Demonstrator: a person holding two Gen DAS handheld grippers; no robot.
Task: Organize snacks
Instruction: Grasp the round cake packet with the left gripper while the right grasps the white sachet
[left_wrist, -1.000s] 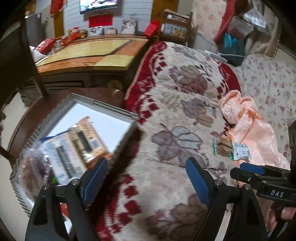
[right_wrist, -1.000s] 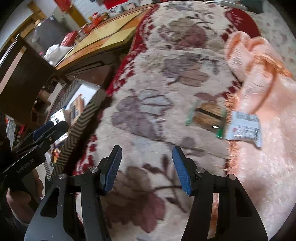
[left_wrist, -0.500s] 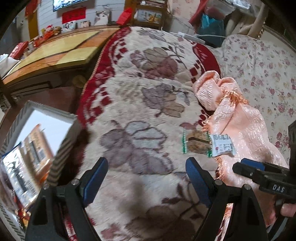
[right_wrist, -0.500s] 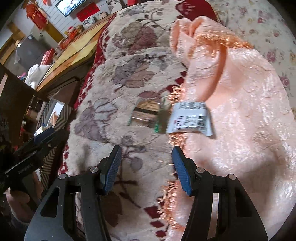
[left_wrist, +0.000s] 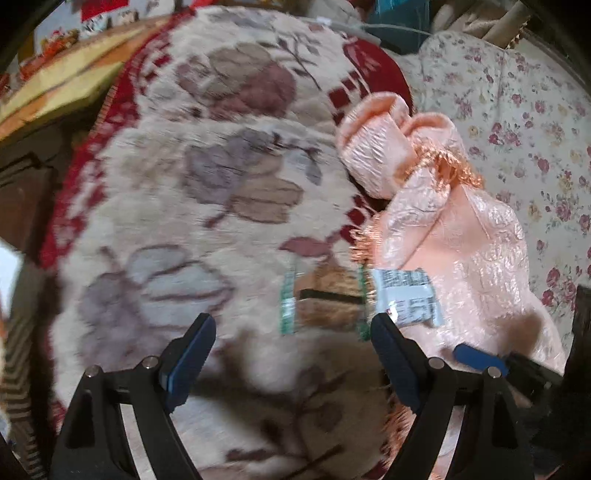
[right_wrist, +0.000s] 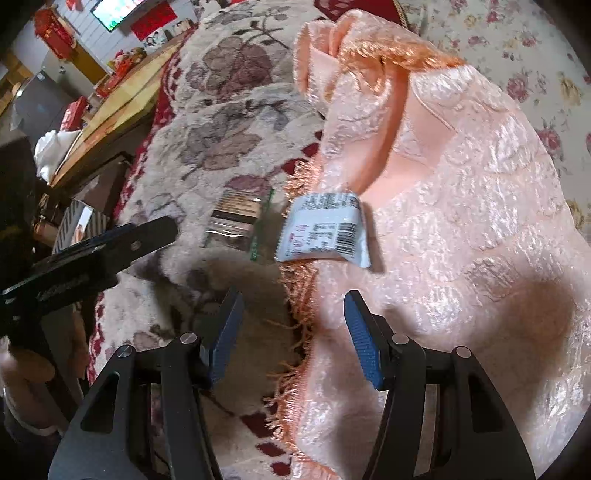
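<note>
Both views have swung from the box toward two snack packets (left_wrist: 325, 299) (right_wrist: 323, 230); left gripper (left_wrist: 291, 363) and right gripper (right_wrist: 291, 332) gape empty.

1. Two snack packets lie side by side: one clear wrapper with green edges (left_wrist: 325, 301) holding something brown, and one white printed packet (left_wrist: 406, 297) with a barcode.
2. Two grippers are held over them, the left gripper (left_wrist: 291, 363) and the right gripper (right_wrist: 291, 334), each with two blue-padded fingers spread apart and empty.
3. One floral blanket (left_wrist: 207, 192), cream with a red border, lies under the clear wrapper.
4. One peach fringed cloth (right_wrist: 461, 206) lies under the white packet.
5. One rose-print cover (left_wrist: 528, 107) is spread behind them.
</note>
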